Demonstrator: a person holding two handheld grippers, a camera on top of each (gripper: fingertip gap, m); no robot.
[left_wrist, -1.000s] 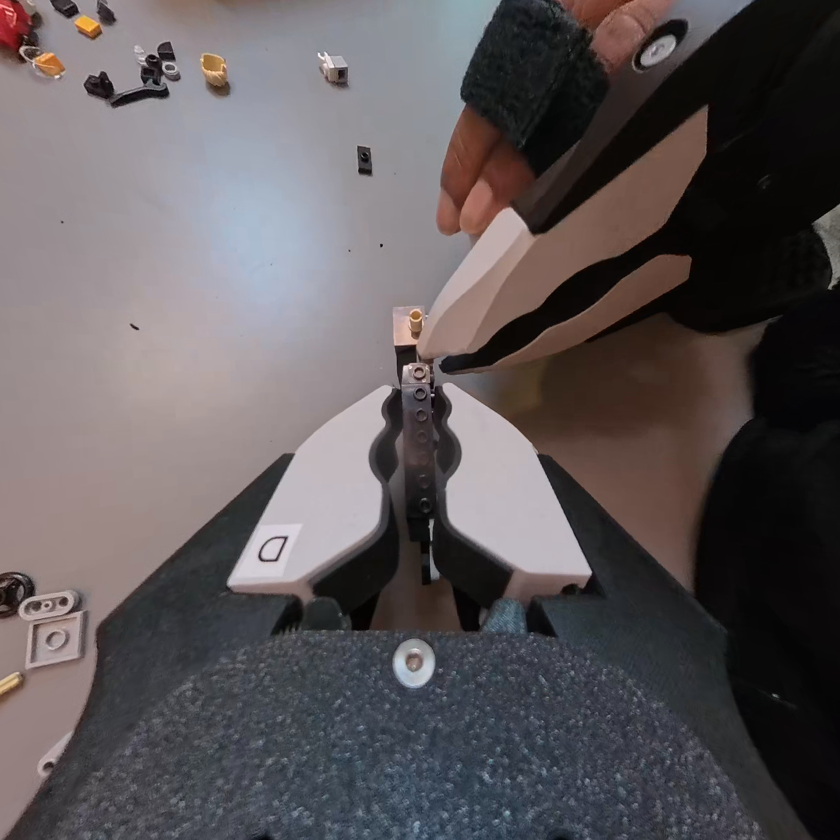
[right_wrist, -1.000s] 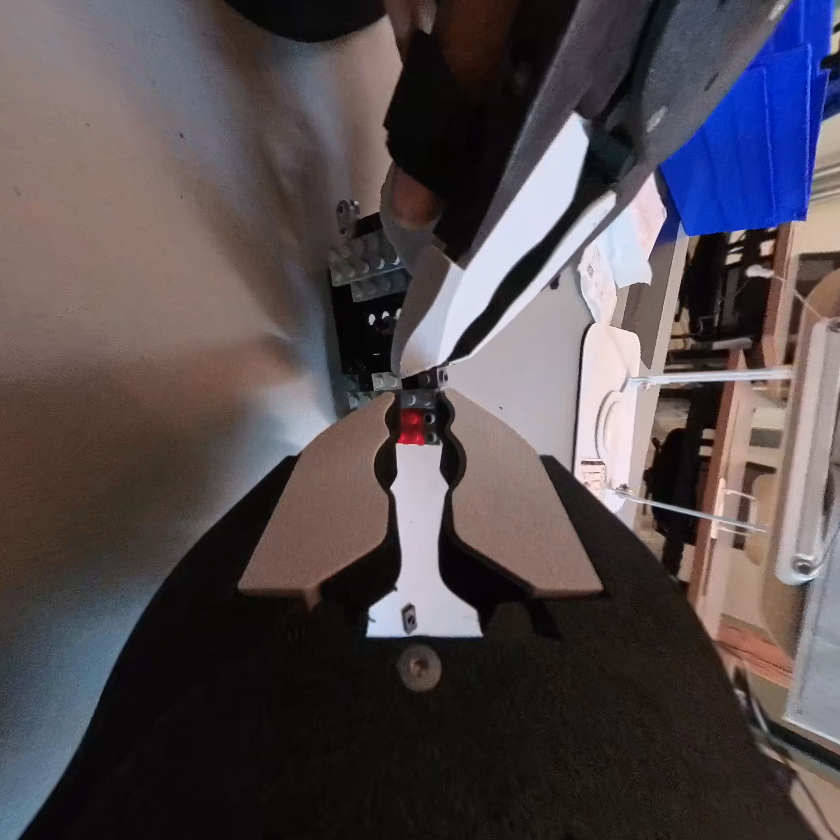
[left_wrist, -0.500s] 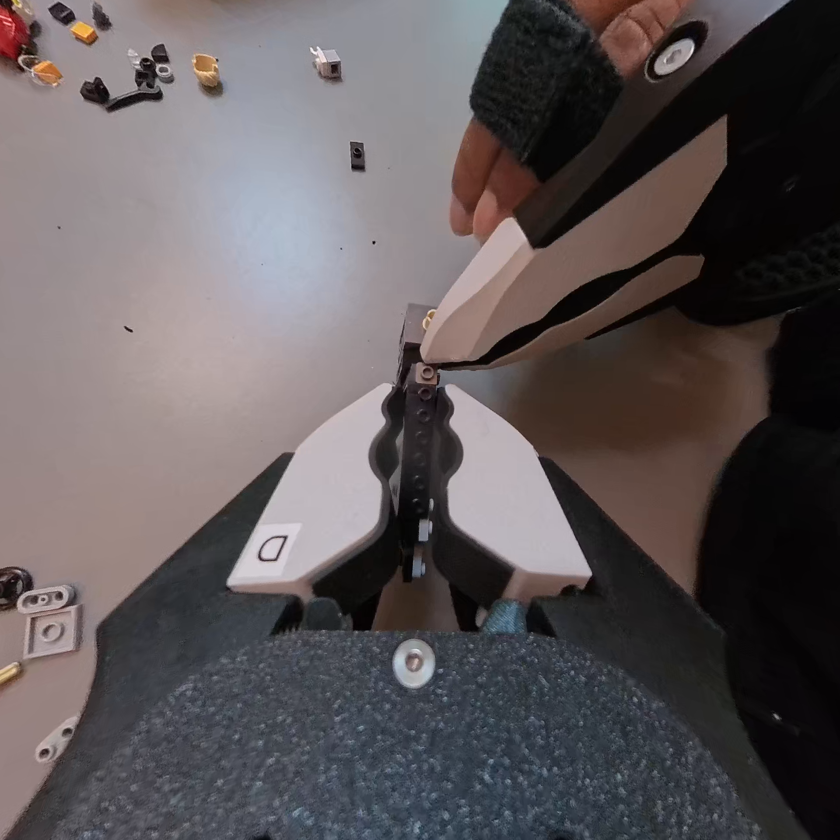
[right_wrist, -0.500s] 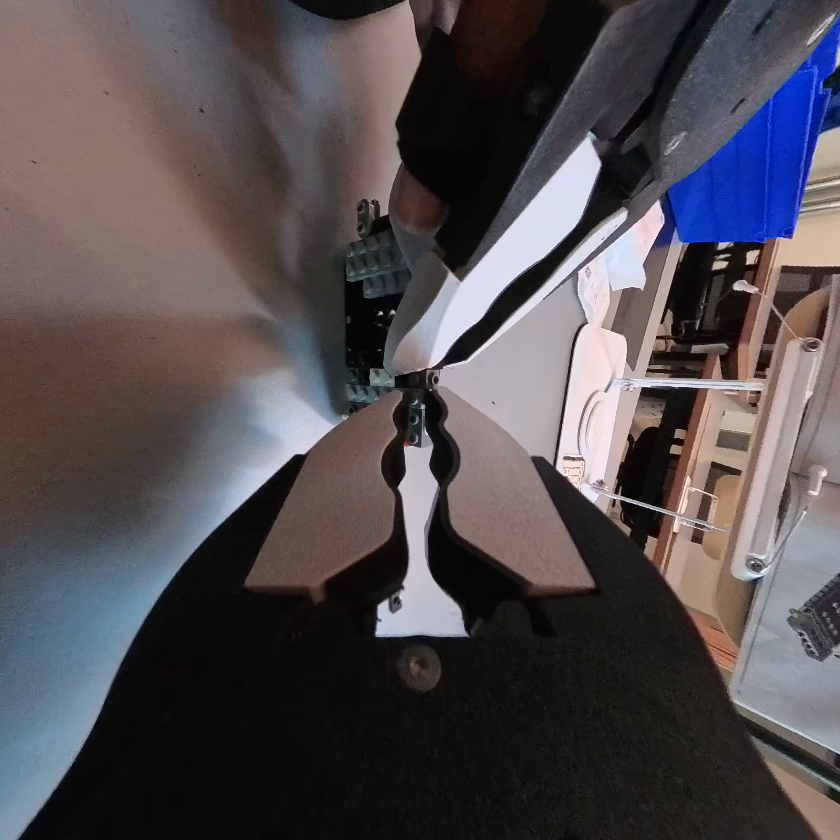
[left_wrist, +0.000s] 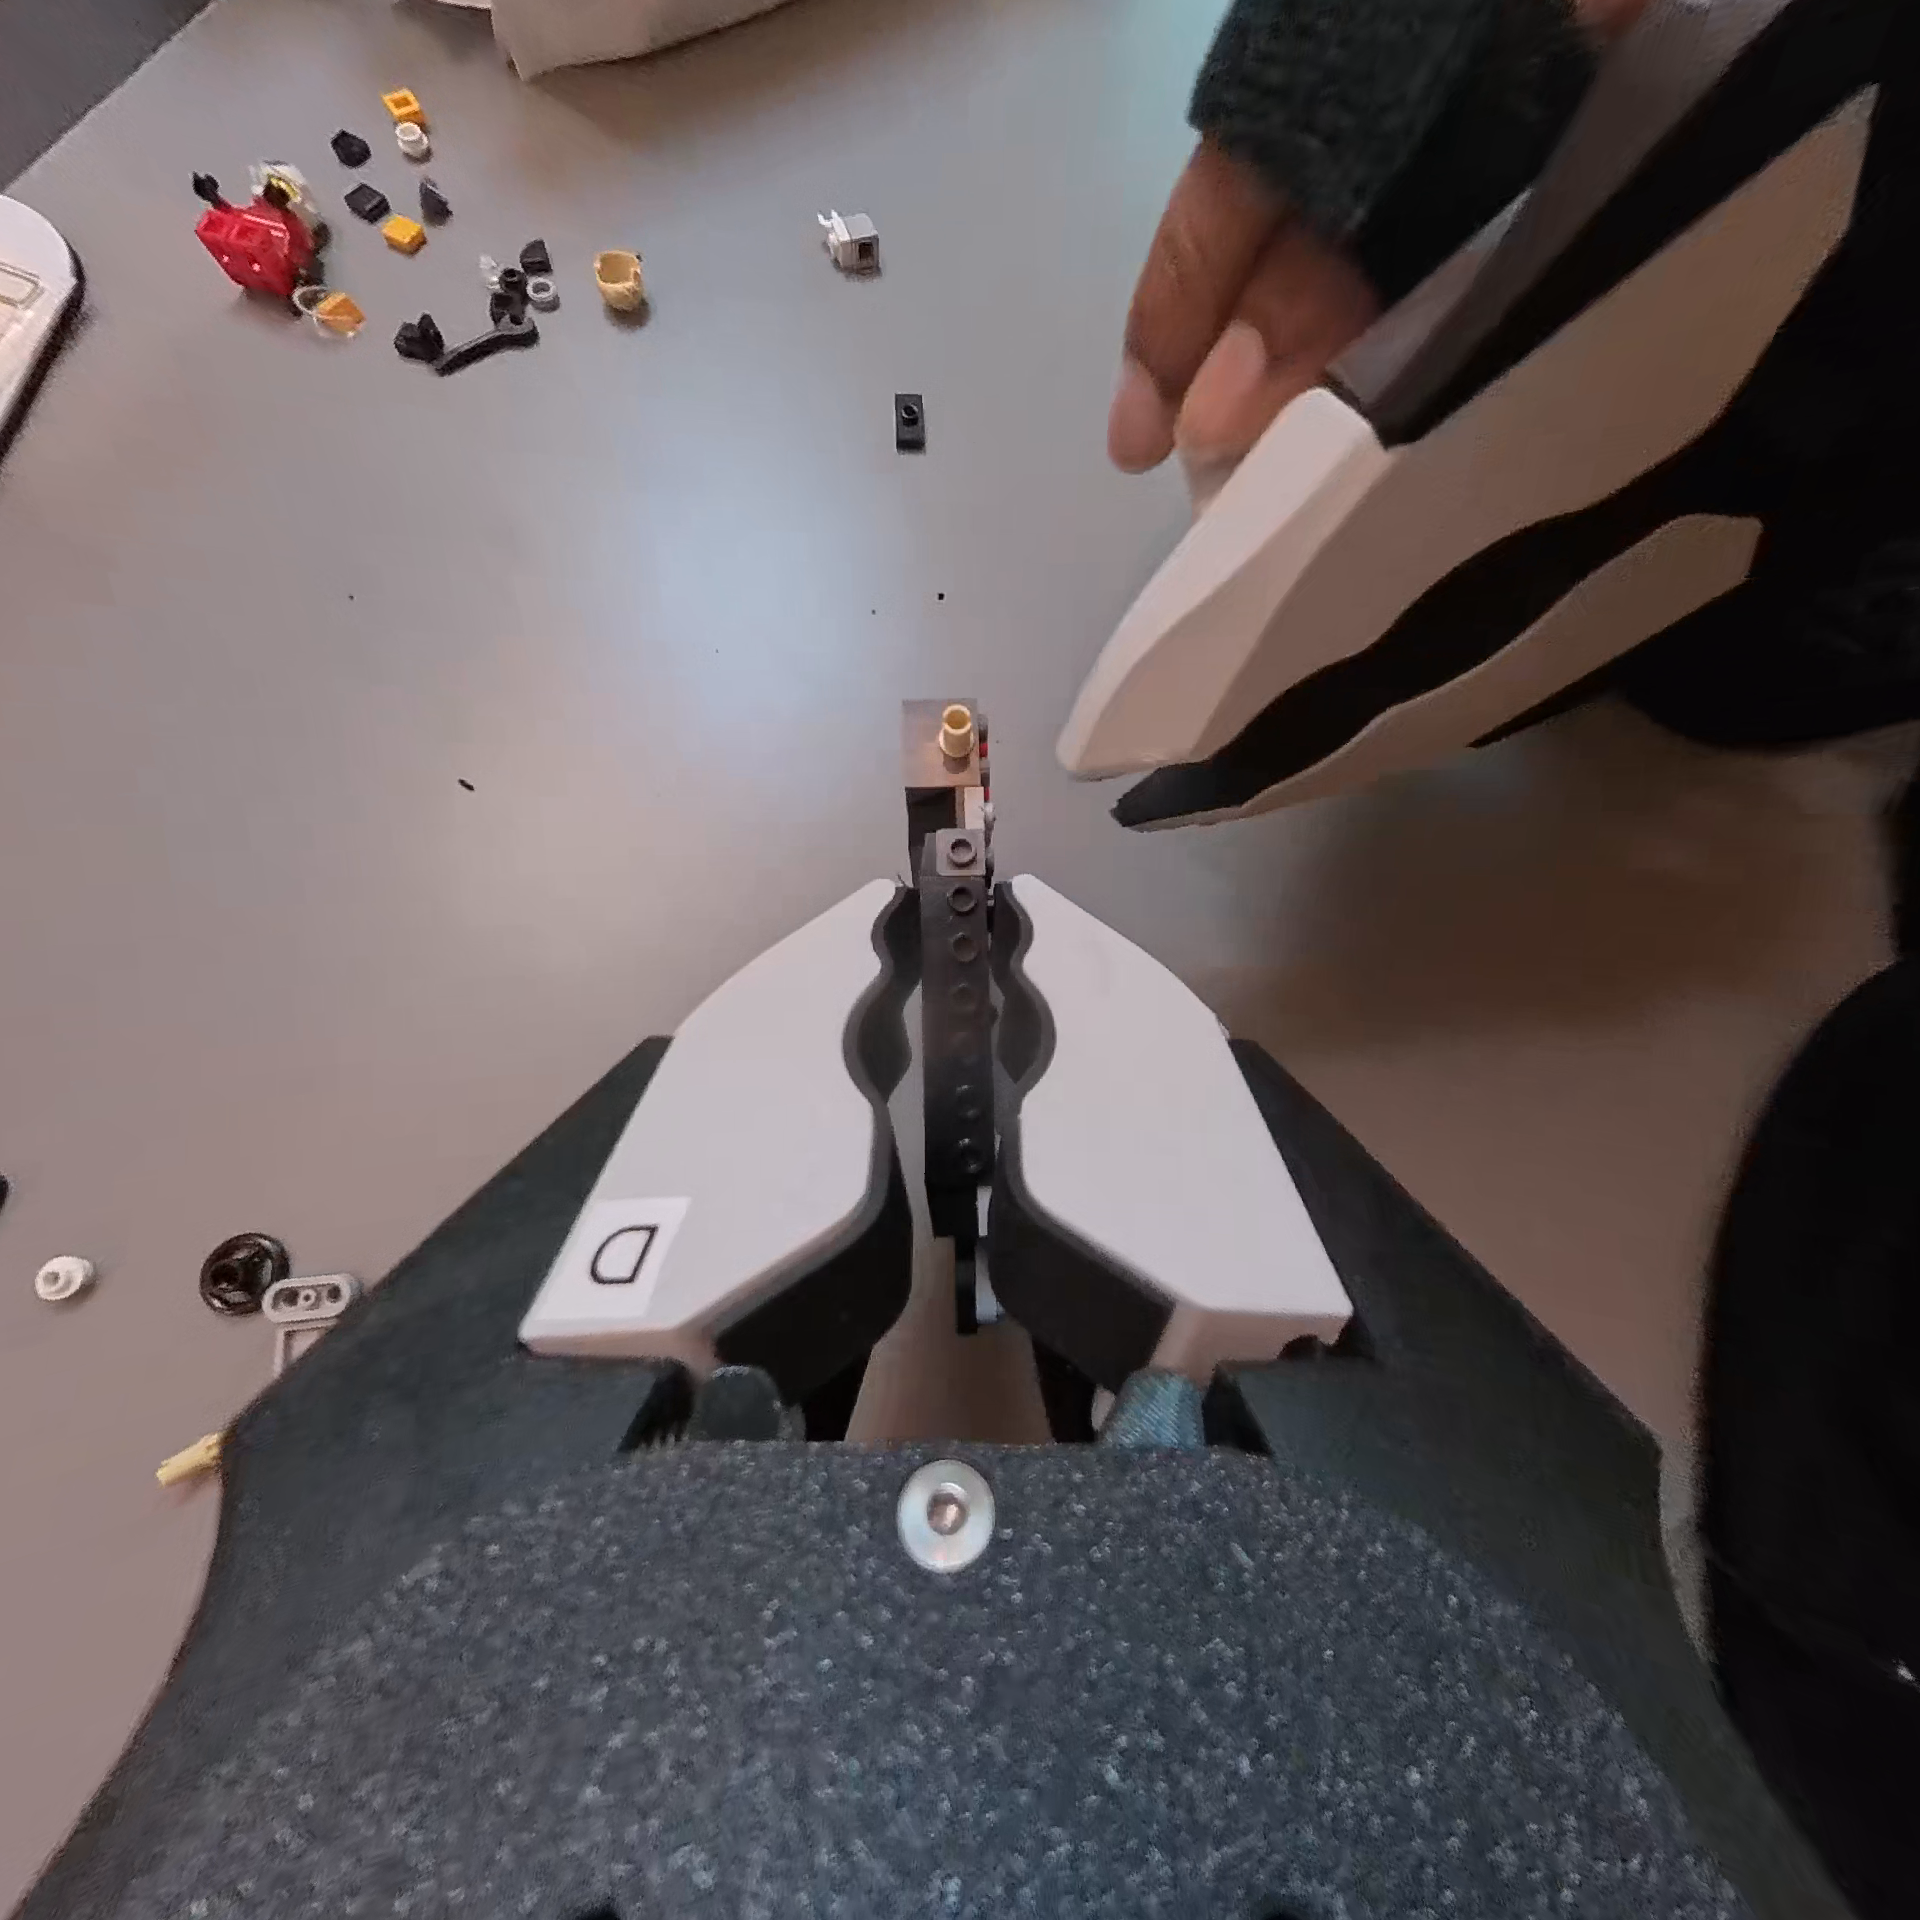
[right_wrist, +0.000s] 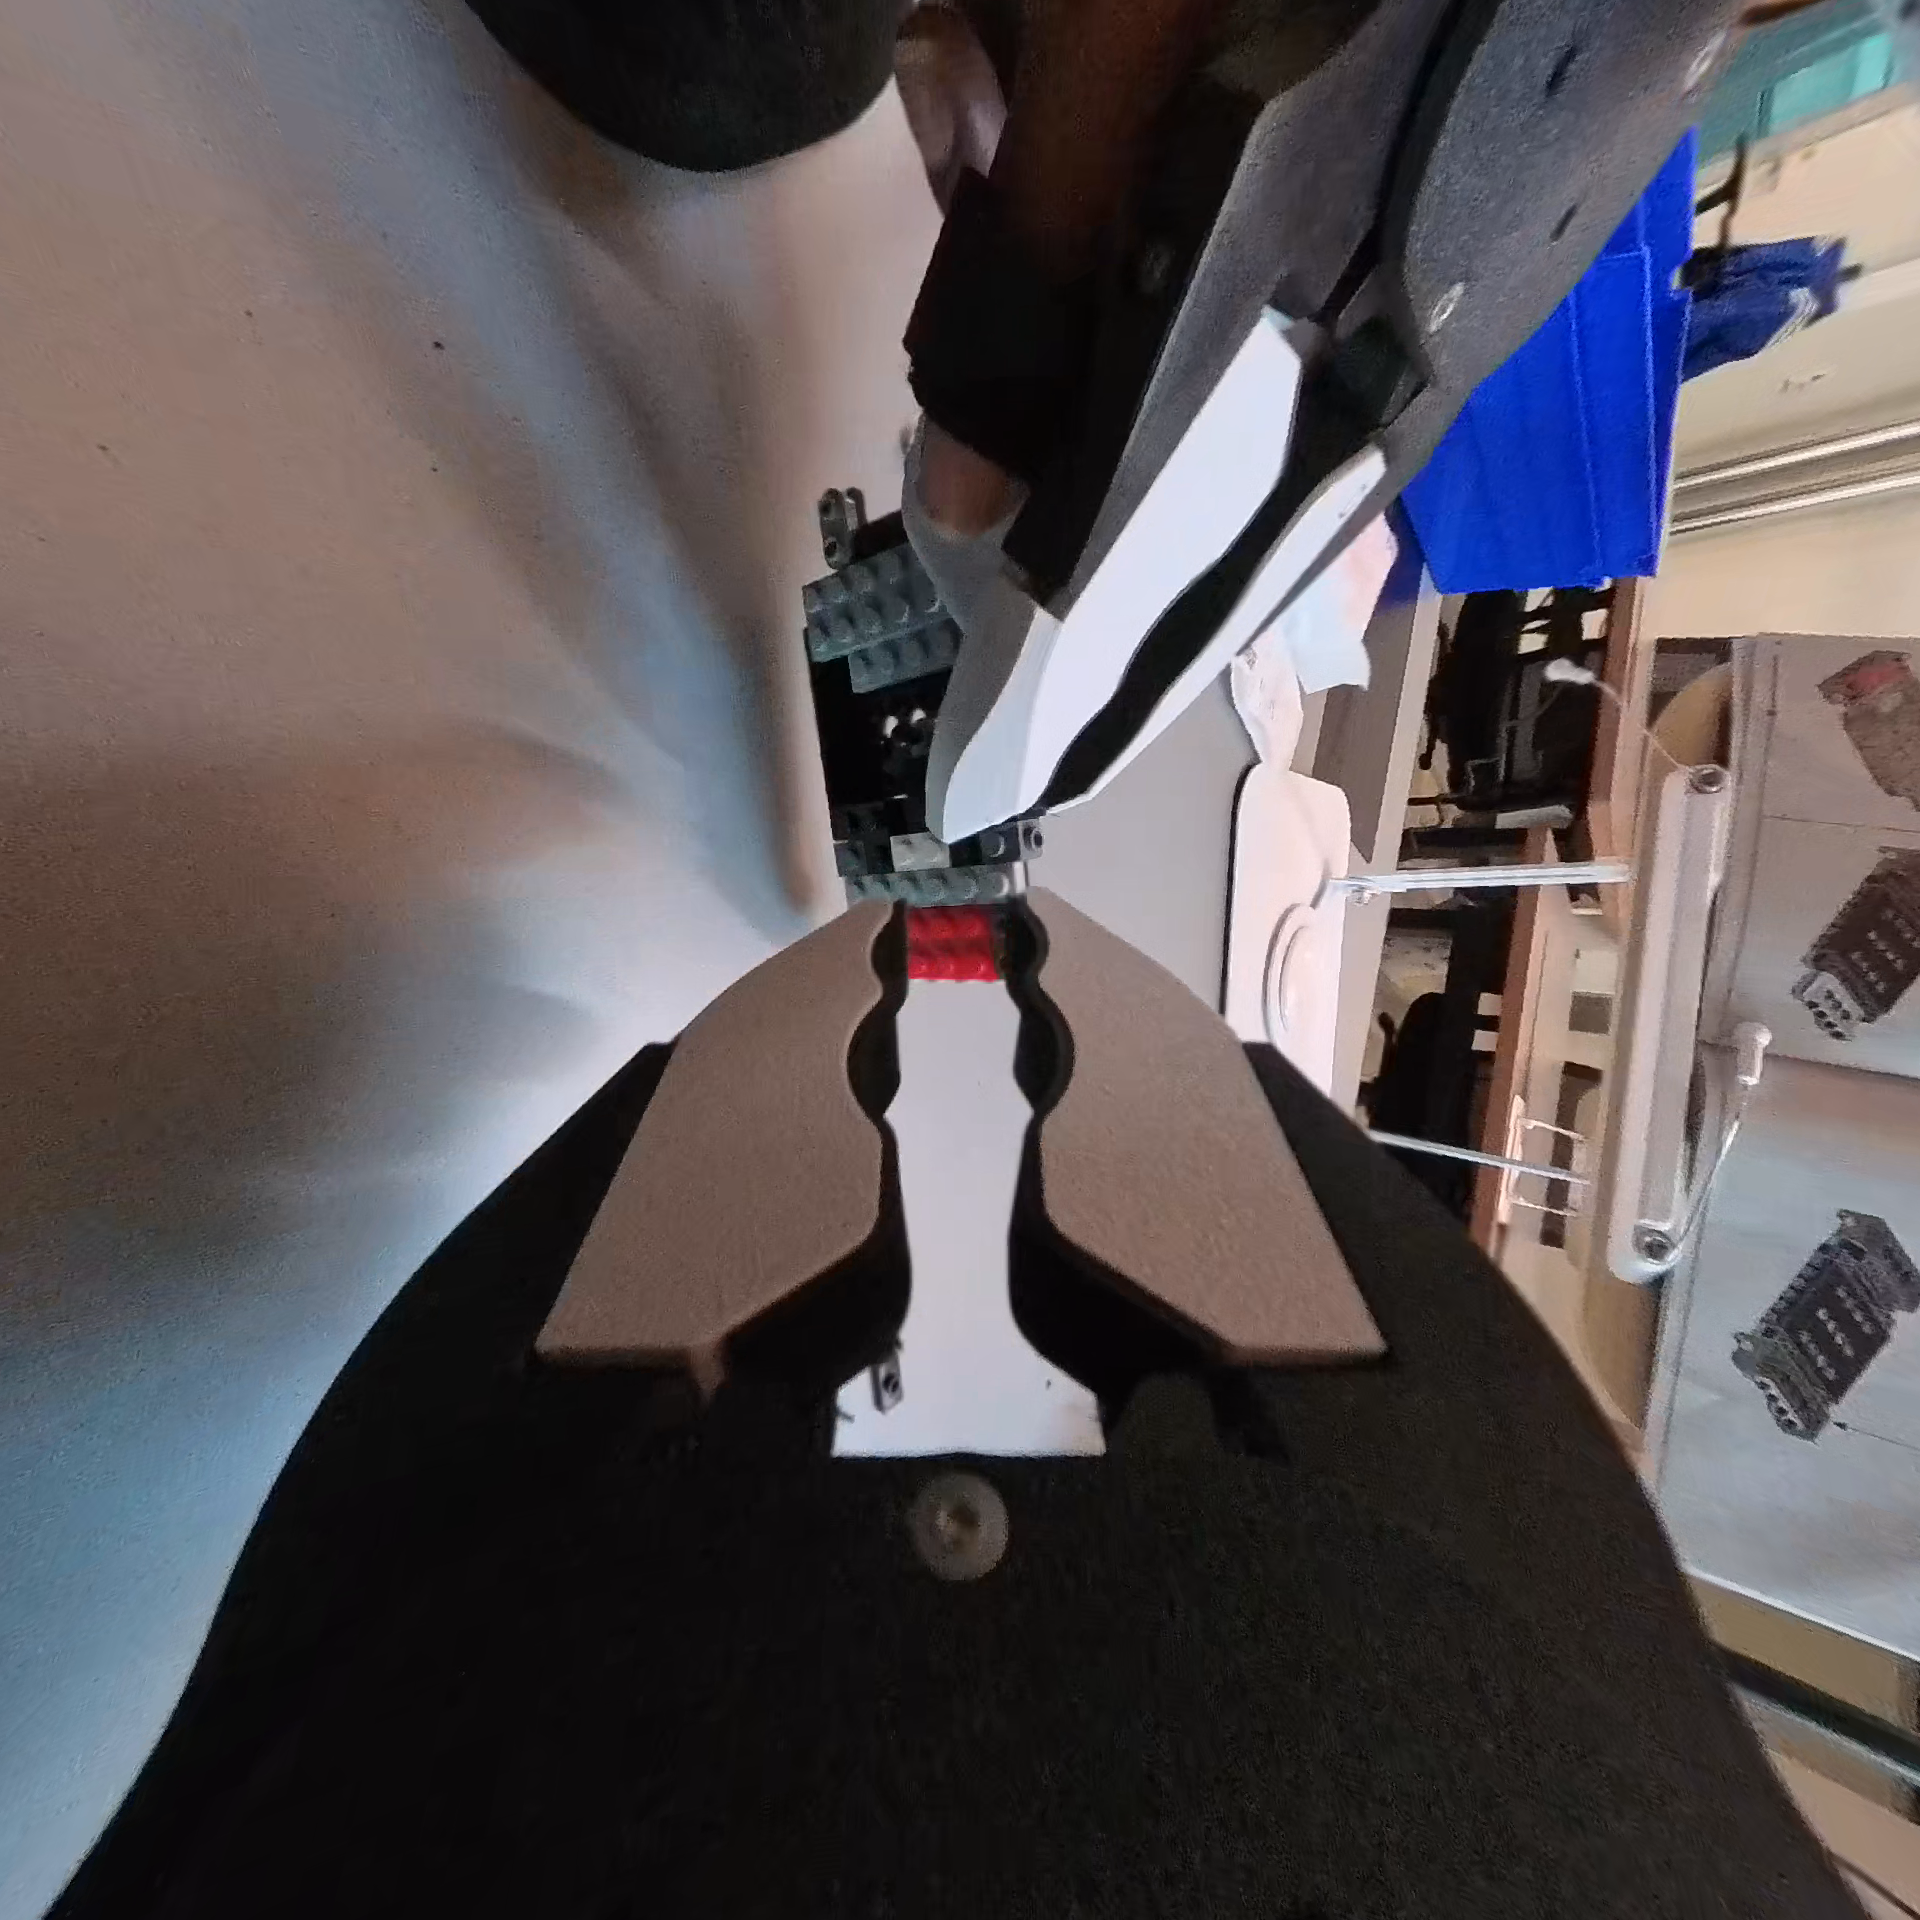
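Between the left gripper's (left_wrist: 956, 894) pressing pads sits one black-and-grey brick assembly (left_wrist: 961, 1018) – one tan peg (left_wrist: 956, 727) on top; the right gripper (left_wrist: 1101, 779) hangs beside it, slightly parted, nothing visibly gripped.

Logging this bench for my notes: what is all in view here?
brick model: one, black with a tan peg on top, clamped in the left fingers
red part: one, far left
small loose pieces: many, black, orange, grey, tan, far left
black plate: one, mid-table
bin: one, blue, background
table: one, grey
left gripper: shut on the model
right gripper: open, apart from the model
hand: one, on the right gripper
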